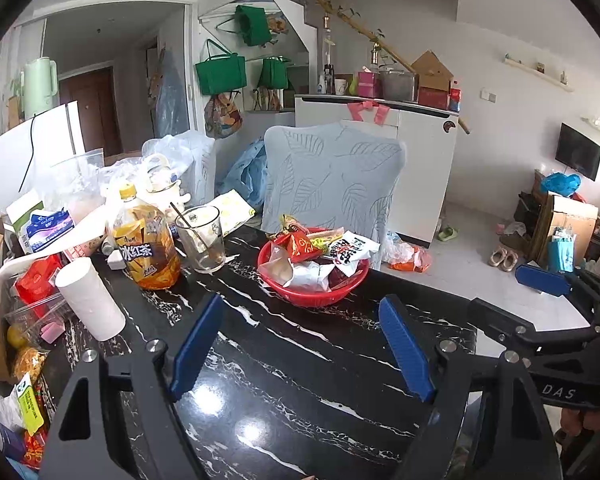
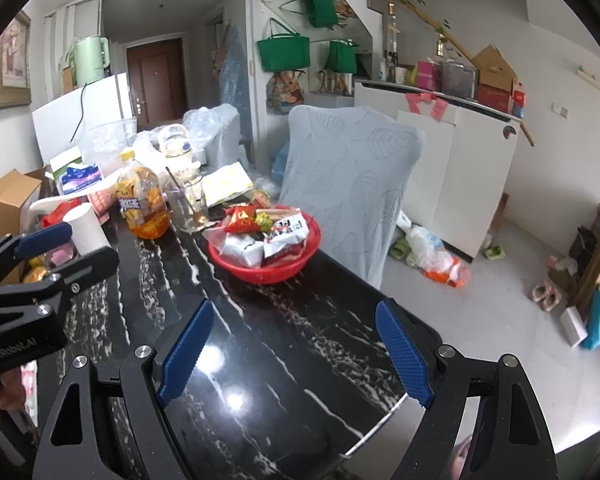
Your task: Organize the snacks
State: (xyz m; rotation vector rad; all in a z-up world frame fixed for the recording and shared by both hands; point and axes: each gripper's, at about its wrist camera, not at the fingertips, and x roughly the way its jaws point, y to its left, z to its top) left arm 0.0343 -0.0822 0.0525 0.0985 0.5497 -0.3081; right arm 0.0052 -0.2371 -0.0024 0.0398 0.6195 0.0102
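Observation:
A red basket [image 1: 320, 294] holding several snack packets [image 1: 350, 250] stands on the black marble table [image 1: 284, 380], ahead of both grippers. It shows in the right wrist view too [image 2: 268, 272], with its snack packets [image 2: 242, 250]. My left gripper [image 1: 302, 344] is open and empty, low over the table, short of the basket. My right gripper [image 2: 294, 354] is open and empty, near the table's front edge. The right gripper also shows at the right of the left wrist view [image 1: 540, 280]; the left gripper shows at the left of the right wrist view [image 2: 44, 240].
An iced tea bottle [image 1: 146, 250], a glass with a spoon [image 1: 202, 240], a paper roll [image 1: 90, 300] and piled bags crowd the table's left side. A covered chair [image 1: 332, 180] stands behind the basket. The floor at right holds bags and slippers.

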